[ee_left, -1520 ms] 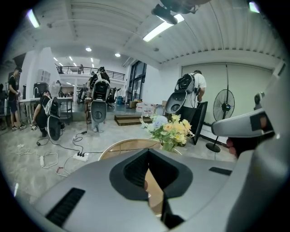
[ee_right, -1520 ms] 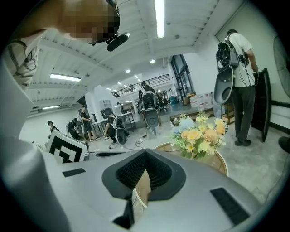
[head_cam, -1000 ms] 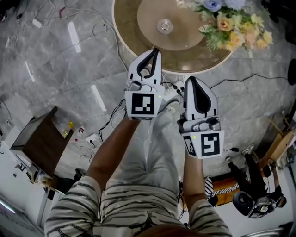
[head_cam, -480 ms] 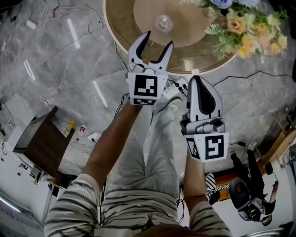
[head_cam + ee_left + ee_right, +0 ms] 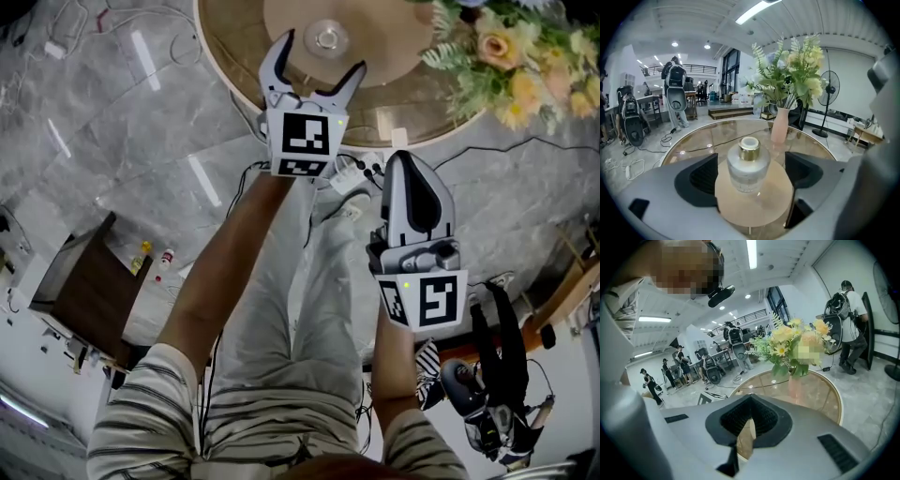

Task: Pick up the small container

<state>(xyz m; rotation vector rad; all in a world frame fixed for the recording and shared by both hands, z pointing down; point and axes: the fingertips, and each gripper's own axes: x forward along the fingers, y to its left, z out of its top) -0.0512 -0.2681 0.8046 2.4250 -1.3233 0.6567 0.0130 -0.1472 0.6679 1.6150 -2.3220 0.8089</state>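
The small container (image 5: 327, 37) is a clear glass bottle with a gold cap (image 5: 749, 164). It stands on a tan disc (image 5: 754, 206) at the middle of a round glass table (image 5: 214, 70). My left gripper (image 5: 322, 54) reaches over the table's near rim with its jaws opening wide. The bottle stands just ahead of the fingertips, in line with the gap, and neither pad touches it. My right gripper (image 5: 403, 161) hangs back over the floor, short of the table, shut with nothing in it (image 5: 747, 425).
A pink vase of yellow flowers (image 5: 506, 66) stands on the table's right side (image 5: 780, 124). Cables and a power strip (image 5: 352, 183) lie on the marble floor below my grippers. A dark wooden cabinet (image 5: 80, 291) is at the left. People stand in the background.
My left gripper has moved forward over the table's rim toward the bottle, and its jaws have gone from shut to wide apart. The right gripper has barely moved.
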